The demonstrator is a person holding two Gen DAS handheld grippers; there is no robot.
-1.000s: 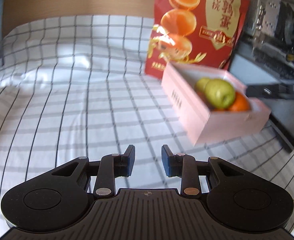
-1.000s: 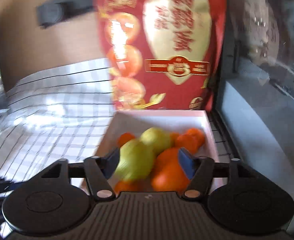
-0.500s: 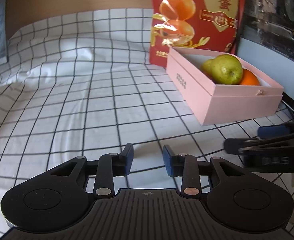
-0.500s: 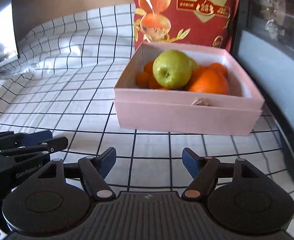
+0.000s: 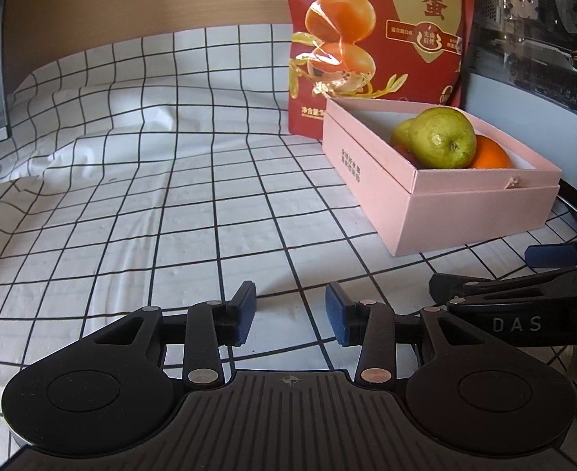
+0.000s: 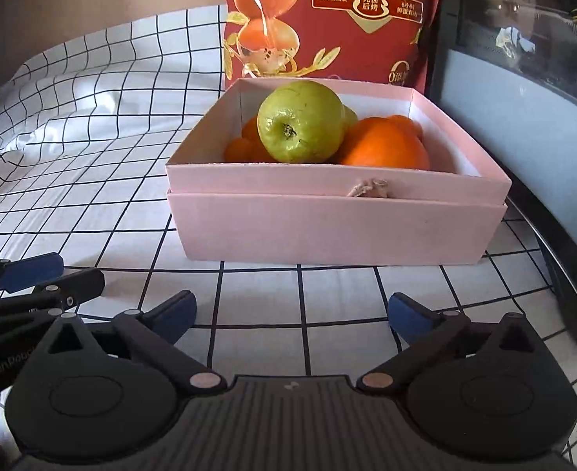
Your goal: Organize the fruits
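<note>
Both grippers sit lower than a second ago, when the right gripper (image 6: 290,314) hung over the pink box (image 6: 339,227) with blurred fruit between its jaws; now it faces the box's front wall from the checked cloth (image 6: 92,157), jaws opening wide, nothing between them. We see the left gripper (image 5: 290,312) beside it, jaws opening too, about halfway, empty, well left of the box. Only the right view shows the small oranges (image 6: 245,145) along the box's left wall; the left view shows more bare cloth left of the box. Inside the box: green guava (image 6: 302,121) on top, large orange (image 6: 386,145) right of it. Red snack bag (image 6: 327,19) stands behind the box.
</note>
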